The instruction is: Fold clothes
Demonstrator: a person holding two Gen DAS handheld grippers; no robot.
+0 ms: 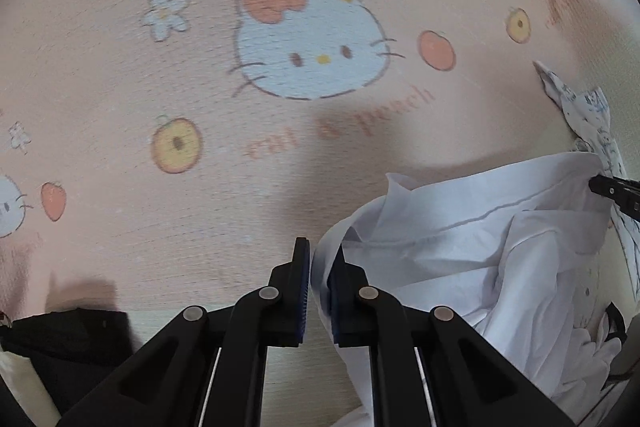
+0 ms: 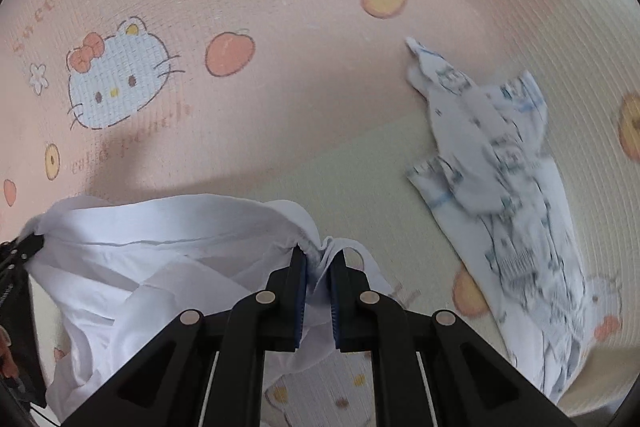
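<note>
A white collared shirt hangs crumpled between both grippers above a pink cartoon-print mat. My left gripper is shut on one edge of the shirt, with the cloth pinched between its blue pads. My right gripper is shut on the other edge of the shirt, which bunches between its fingers. The right gripper's tip shows at the right edge of the left wrist view, and the left gripper's tip at the left edge of the right wrist view.
A white garment with blue print lies spread on the mat to the right; its end also shows in the left wrist view. A black item sits at the lower left, partly hidden.
</note>
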